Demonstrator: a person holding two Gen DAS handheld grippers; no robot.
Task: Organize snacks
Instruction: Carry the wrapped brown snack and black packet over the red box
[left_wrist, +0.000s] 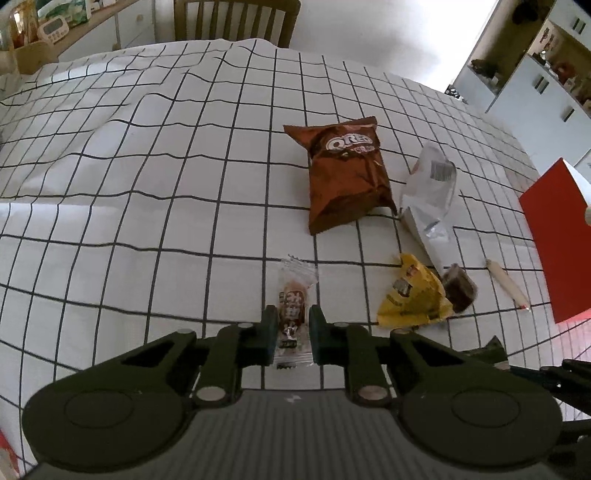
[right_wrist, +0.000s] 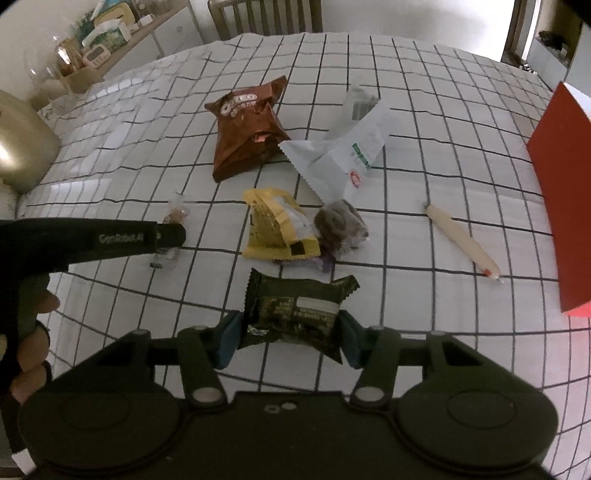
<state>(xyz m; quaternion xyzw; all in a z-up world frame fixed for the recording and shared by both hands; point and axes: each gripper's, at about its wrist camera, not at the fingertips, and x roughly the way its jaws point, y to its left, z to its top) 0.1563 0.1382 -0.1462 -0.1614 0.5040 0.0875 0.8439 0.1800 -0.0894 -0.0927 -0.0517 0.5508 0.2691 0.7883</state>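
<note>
Glossy foil Oreo bag (left_wrist: 345, 173), cloth tablecloth (left_wrist: 147, 221)

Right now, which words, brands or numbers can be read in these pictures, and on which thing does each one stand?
"OREO": on the brown Oreo bag.
"GenRobot.AI": on the side of the left gripper.
Small clear wrapped snack in the left gripper: print unreadable.
Dark green packet in the right gripper: too blurred.
White packet and yellow packet: too small.

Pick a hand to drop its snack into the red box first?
Right, probably. The right gripper already clamps the dark green foil snack packet, and the red box stands on its side. The left gripper, shut on the small clear-wrapped snack, sits farther away.
</note>
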